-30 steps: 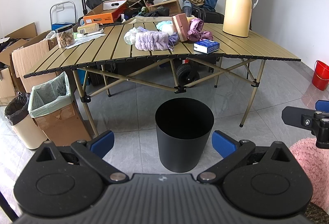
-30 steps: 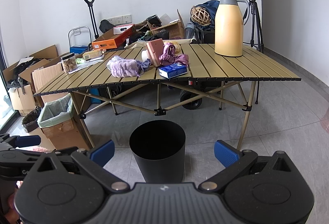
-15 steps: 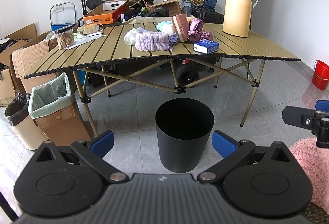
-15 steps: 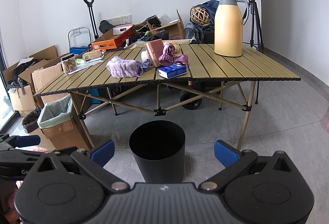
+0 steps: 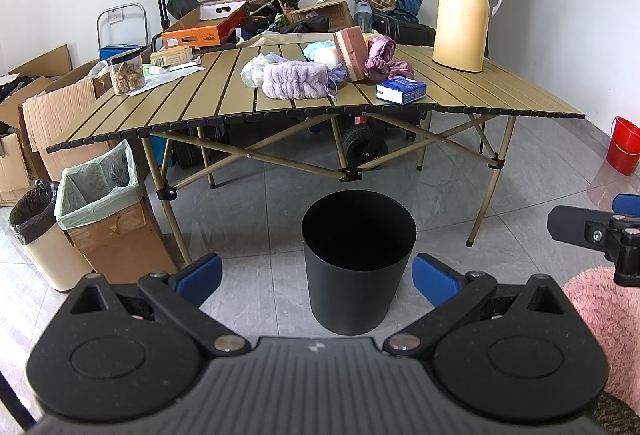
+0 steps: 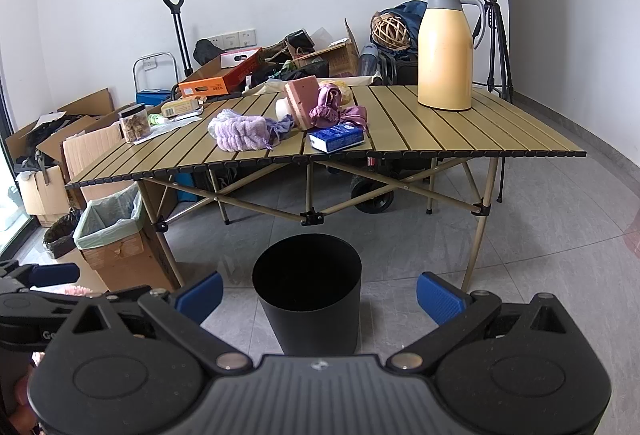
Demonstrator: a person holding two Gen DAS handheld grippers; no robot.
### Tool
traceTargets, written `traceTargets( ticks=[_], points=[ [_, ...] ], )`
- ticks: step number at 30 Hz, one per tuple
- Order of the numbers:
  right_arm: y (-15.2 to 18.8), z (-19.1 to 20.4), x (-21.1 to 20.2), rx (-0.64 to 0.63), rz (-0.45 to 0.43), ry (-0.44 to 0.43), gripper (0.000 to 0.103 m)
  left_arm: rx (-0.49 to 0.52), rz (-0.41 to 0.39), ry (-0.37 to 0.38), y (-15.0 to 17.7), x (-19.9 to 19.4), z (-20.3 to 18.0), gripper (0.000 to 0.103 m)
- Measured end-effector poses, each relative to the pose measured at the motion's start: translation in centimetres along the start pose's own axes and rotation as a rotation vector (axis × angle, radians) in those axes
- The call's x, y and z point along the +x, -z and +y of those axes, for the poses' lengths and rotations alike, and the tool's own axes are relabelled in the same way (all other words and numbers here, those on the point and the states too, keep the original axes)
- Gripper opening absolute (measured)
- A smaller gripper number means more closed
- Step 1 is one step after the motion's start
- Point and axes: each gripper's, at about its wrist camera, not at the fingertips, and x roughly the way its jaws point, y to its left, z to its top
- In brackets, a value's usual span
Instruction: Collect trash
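Note:
A black round bin [image 5: 358,259] stands on the floor in front of the folding table [image 5: 500,91]; it also shows in the right wrist view [image 6: 308,291]. On the table lie a purple fluffy cloth [image 5: 294,83], a white crumpled bag [image 5: 252,69], a pink sponge block [image 5: 351,53], a mauve cloth [image 5: 384,61] and a blue tissue pack [image 5: 401,90]. My left gripper [image 5: 318,279] is open and empty, low, just behind the bin. My right gripper [image 6: 318,293] is open and empty, also behind the bin.
A yellow thermos jug [image 5: 462,13] and a snack jar [image 5: 126,71] stand on the table. A lined cardboard bin [image 5: 102,203] and a beige bin [image 5: 34,231] stand at the left. A red bucket [image 5: 624,145] is at the right. Boxes and a tripod [image 6: 498,35] line the wall.

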Motion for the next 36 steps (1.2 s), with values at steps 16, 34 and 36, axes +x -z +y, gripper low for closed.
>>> traceTargets(
  ticks=[16, 34, 36],
  points=[
    [-3.3, -0.3, 1.8, -0.004, -0.084, 0.005, 0.103, -0.011, -0.091, -0.002, -4.5, 2.0, 0.6, 0.103],
    [-9.1, -1.7, 11.1, 0.023, -0.118, 0.003, 0.103, -0.034, -0.177, 0.006, -11.6, 9.7, 0.9, 0.103],
    [-9.8, -1.8, 12.2, 0.022, -0.127, 0.003, 0.103, -0.042, -0.187, 0.005, -12.5, 10.6, 1.0, 0.103]
  ],
)
